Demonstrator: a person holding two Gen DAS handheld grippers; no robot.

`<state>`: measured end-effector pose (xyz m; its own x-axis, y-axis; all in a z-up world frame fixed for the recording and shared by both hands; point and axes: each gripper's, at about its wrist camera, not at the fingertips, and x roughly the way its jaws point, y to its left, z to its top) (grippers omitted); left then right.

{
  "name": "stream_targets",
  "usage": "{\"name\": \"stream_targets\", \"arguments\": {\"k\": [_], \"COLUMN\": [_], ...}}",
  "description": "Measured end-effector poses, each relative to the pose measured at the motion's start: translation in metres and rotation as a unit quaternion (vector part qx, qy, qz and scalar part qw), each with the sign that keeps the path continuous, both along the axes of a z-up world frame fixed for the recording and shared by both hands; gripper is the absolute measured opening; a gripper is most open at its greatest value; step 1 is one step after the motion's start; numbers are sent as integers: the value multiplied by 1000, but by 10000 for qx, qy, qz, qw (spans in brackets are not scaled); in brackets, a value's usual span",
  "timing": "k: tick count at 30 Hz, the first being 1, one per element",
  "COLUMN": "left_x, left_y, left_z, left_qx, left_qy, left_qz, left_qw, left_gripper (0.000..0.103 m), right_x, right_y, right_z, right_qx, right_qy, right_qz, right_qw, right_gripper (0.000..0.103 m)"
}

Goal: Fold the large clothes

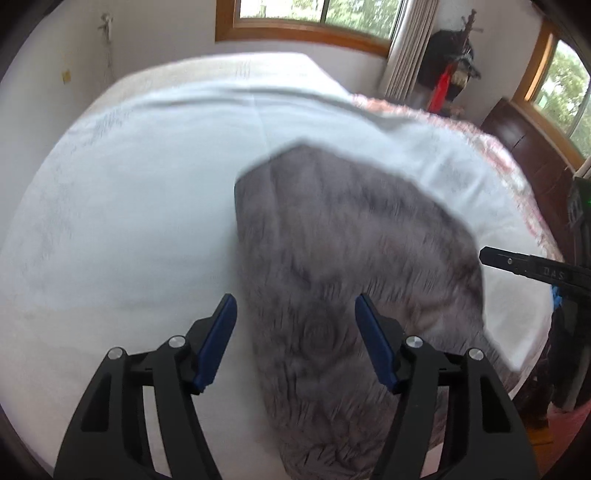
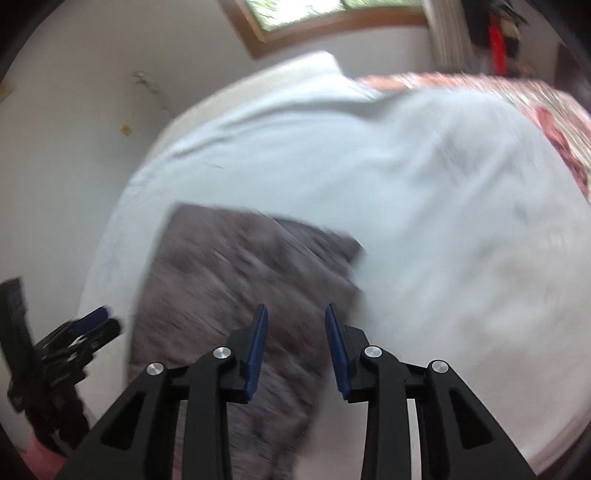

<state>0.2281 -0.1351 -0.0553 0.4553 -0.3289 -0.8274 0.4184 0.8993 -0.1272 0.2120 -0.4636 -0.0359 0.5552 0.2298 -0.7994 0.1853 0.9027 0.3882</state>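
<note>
Left gripper (image 1: 295, 314): blue-padded fingers (image 1: 218, 343) spread wide and empty, pointing steeply down over the near part of the grey garment (image 1: 354, 266); no cloth lies between the pads. Right gripper (image 2: 296, 325): blue-padded fingers (image 2: 256, 354) parted by a narrower gap, likewise holding nothing, hovering over the garment's right-hand portion; whether the tips touch the cloth cannot be told through the motion blur.

The garment is a large grey piece with a mottled, darker streaked pattern and a soft, slightly fuzzy look. It lies flat on the bed (image 1: 110, 221), folded into a long panel with straight edges and a squared far corner, running from the near edge of the bed towards its middle.

Each gripper has black angular arms with silver pivot screws. The right gripper shows at the right edge of the left wrist view, the left at the lower left of the right wrist view.

The bed carries a smooth white sheet (image 2: 443, 221); a pink floral quilt (image 2: 554, 122) lies along its far right side. Wood-framed windows (image 1: 314, 22) and a pleated curtain (image 1: 410, 48) stand behind.
</note>
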Motion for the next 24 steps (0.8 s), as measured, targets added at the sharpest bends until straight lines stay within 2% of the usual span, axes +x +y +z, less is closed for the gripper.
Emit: {"name": "stream_targets", "arguments": {"k": [2,6,11,15,19,21,24], "left_x": [13,39,73,88,86,80,50], "left_y": [-7,-34,-52,-53,-51,-46,-30], "left_z": [9,6,-28,-51,-48,-38,-13], "left_qx": [-101,-124,129,64,61,96,128], "left_qy": [-53,-84,370,748,719,606,131], "left_qz": [-10,-125,-116,-72,-21,32,78], "left_qw": [9999,9998,9992,9971,9974,9981,9998], "left_gripper": [65,65,66,68,68,65,65], "right_x": [20,53,68,74,67,49,22], "right_y": [15,30,7,-8,-12,-7,13], "right_z": [5,-17,-57,-83,-69,-47,-21], "right_qx": [-112,-156,-198,180,186,217,147], "right_qy": [-75,104,546,748,647,418,127], "right_qz": [291,409,196,55,53,168,443], "right_qw": [9995,9990,9981,9970,9977,9987,9988], "right_gripper": [33,32,29,30,31,32,32]}}
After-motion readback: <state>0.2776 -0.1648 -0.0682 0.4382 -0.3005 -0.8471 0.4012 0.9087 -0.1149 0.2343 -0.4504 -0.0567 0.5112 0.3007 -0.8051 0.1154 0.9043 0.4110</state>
